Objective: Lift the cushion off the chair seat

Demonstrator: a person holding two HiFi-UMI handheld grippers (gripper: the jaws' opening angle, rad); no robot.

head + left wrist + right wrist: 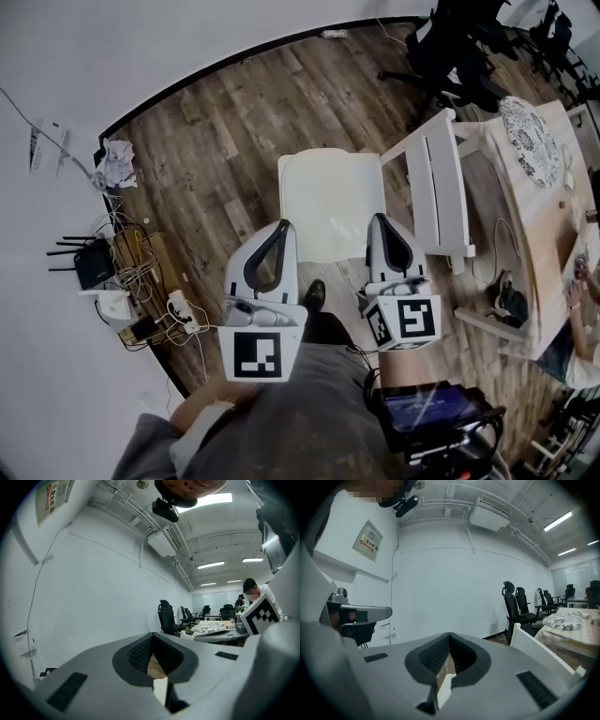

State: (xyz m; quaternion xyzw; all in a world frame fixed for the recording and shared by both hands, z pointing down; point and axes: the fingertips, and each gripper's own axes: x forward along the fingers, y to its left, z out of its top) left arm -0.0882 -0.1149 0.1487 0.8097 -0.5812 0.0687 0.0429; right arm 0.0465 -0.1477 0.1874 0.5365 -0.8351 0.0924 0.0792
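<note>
White cushion (328,202) fabric is seen lying flat on the seat of the white chair (439,183), whose slatted back stands at the seat's right side in the head view. The left gripper (284,225) is held at the cushion's near left corner and the right gripper (379,219) at its near right corner; contact with the cushion cannot be judged. In each gripper view the jaws are seen closed tip to tip with nothing clamped, only a sliver of wood floor and white cushion showing through the gap behind the pads. A black-and-white square marker (256,355) is carried on the left gripper's cube, and another marker (415,317) on the right one. A wall sign (368,541) with a red and green emblem is visible in the right gripper view, its print too small to be read. To the chair's right a wooden table (539,244) is placed, with a black-patterned white item (530,141) on it. To the chair's left, against the wall, a black router (94,264) sits among tangled cables.
</note>
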